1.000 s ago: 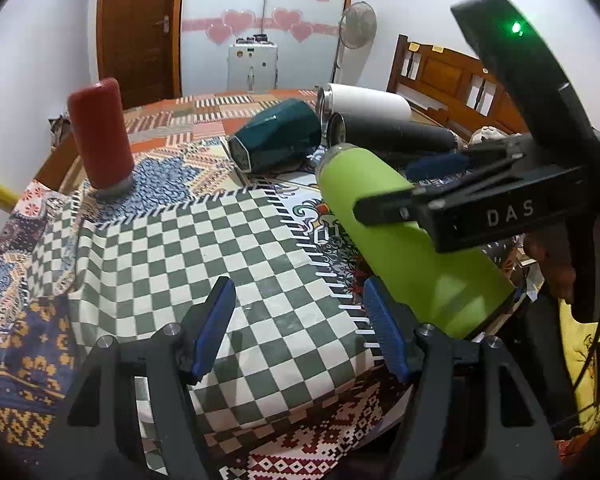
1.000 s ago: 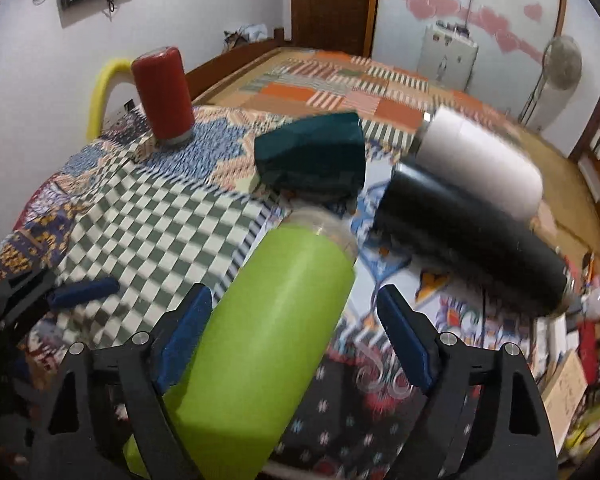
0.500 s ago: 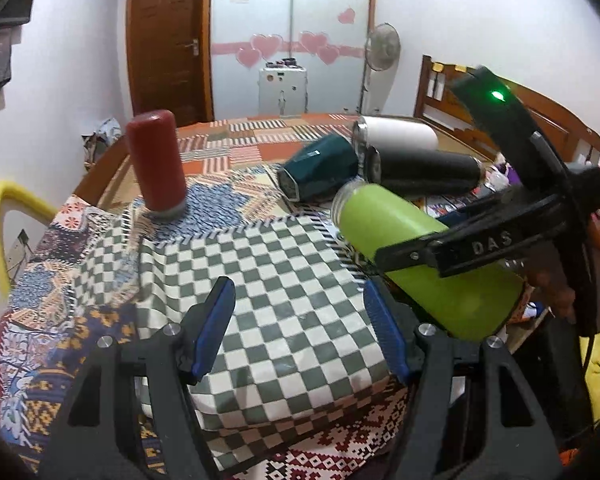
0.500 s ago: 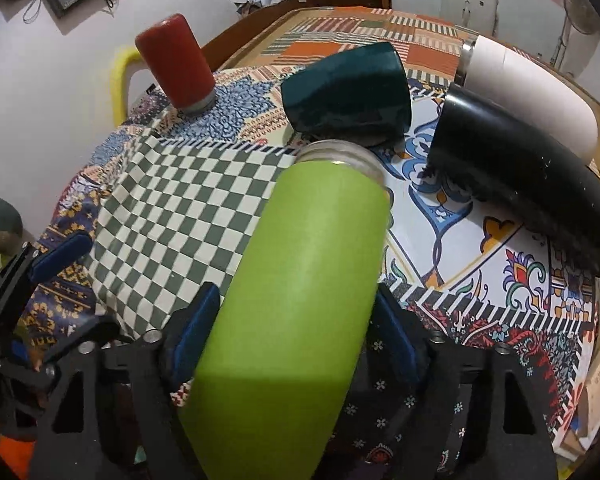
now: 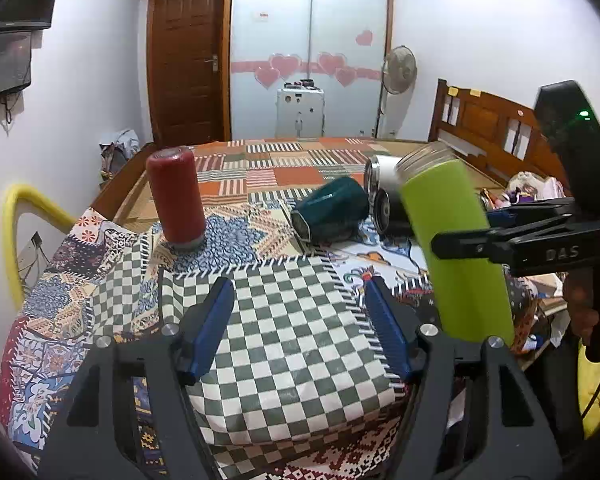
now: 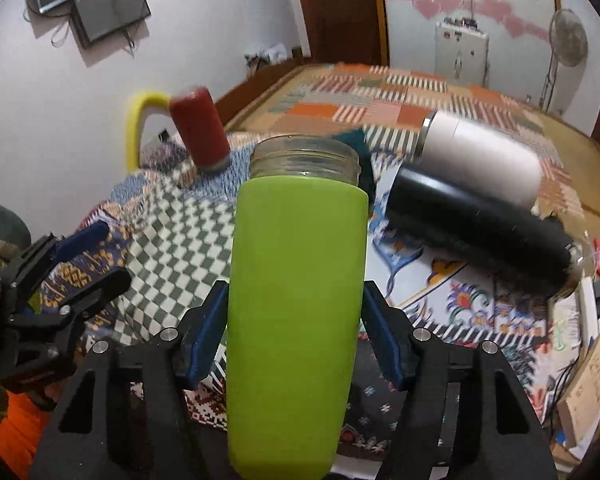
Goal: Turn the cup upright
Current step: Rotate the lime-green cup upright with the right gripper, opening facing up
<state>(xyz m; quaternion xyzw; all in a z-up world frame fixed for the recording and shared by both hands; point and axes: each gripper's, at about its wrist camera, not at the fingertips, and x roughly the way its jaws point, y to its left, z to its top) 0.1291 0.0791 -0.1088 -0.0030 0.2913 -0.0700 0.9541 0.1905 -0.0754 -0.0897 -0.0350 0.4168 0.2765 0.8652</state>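
My right gripper (image 6: 294, 324) is shut on a lime-green cup (image 6: 296, 312) with a clear threaded mouth, held off the table with the mouth tilted up and away. In the left wrist view the green cup (image 5: 456, 248) hangs at the right, nearly upright, leaning a little left, with the right gripper (image 5: 500, 240) clamped across it. My left gripper (image 5: 300, 328) is open and empty above the checkered cloth (image 5: 292, 320). It also shows in the right wrist view (image 6: 60, 280) at the far left.
A red cup (image 5: 176, 200) stands mouth-down at the back left. A dark teal cup (image 5: 332, 212), a black tumbler (image 6: 476, 224) and a white tumbler (image 6: 484, 156) lie on their sides at the back right. The table's front edge is close below.
The right gripper closed on the green cup, lifted it off the table and swung it from lying to nearly upright. The left gripper drew back and up, still open.
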